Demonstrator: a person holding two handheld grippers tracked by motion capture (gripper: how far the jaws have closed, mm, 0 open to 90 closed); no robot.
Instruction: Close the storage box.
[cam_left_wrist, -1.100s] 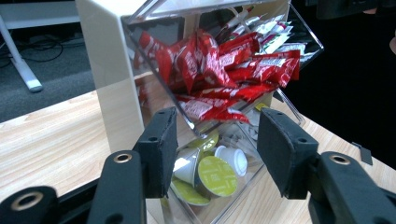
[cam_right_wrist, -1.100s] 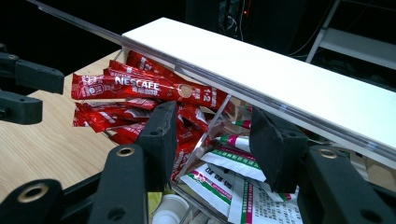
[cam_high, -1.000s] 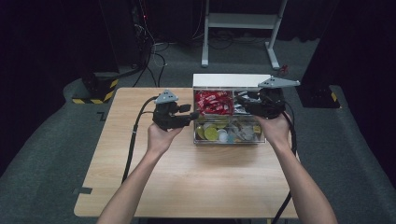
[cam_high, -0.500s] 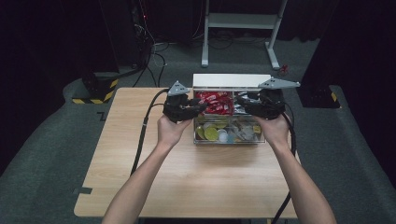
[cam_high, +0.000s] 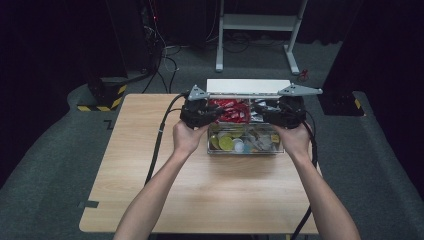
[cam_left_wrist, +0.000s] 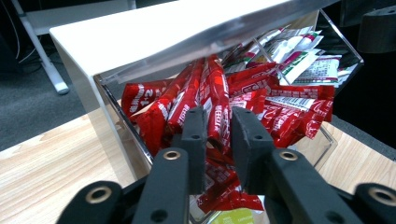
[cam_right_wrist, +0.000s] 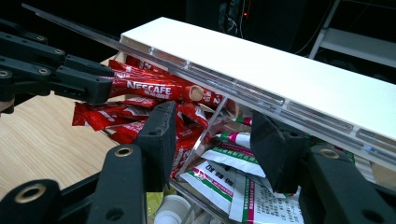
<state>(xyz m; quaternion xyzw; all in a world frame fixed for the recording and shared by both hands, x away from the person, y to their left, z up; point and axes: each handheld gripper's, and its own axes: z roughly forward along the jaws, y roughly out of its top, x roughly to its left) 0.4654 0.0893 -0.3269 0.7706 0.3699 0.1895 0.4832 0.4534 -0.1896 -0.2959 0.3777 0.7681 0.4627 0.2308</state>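
Note:
A clear plastic box (cam_high: 245, 150) stands at the table's far edge with its white lid (cam_high: 248, 86) tipped up at the back. Its rear left compartment holds a pile of red Nescafe stick sachets (cam_high: 232, 110). My left gripper (cam_left_wrist: 217, 122) reaches into that compartment from the left and is shut on one red stick sachet (cam_right_wrist: 154, 88), which lies level just above the pile. My right gripper (cam_right_wrist: 215, 137) hovers open over the box's right half, above the divider, with nothing between its jaws. In the high view the left gripper (cam_high: 214, 113) and right gripper (cam_high: 266, 113) face each other across the box.
Green-and-white sachets (cam_right_wrist: 233, 179) fill the rear right compartment. Yellow and green round pods and small white cups (cam_high: 231, 143) sit in the front compartments. The lid overhangs both grippers. The wooden table (cam_high: 150, 190) spreads bare in front and to the left.
My left gripper moved right and away from me, from beside the box into the red sachet compartment, and is now shut on a stick. The right gripper stayed put.

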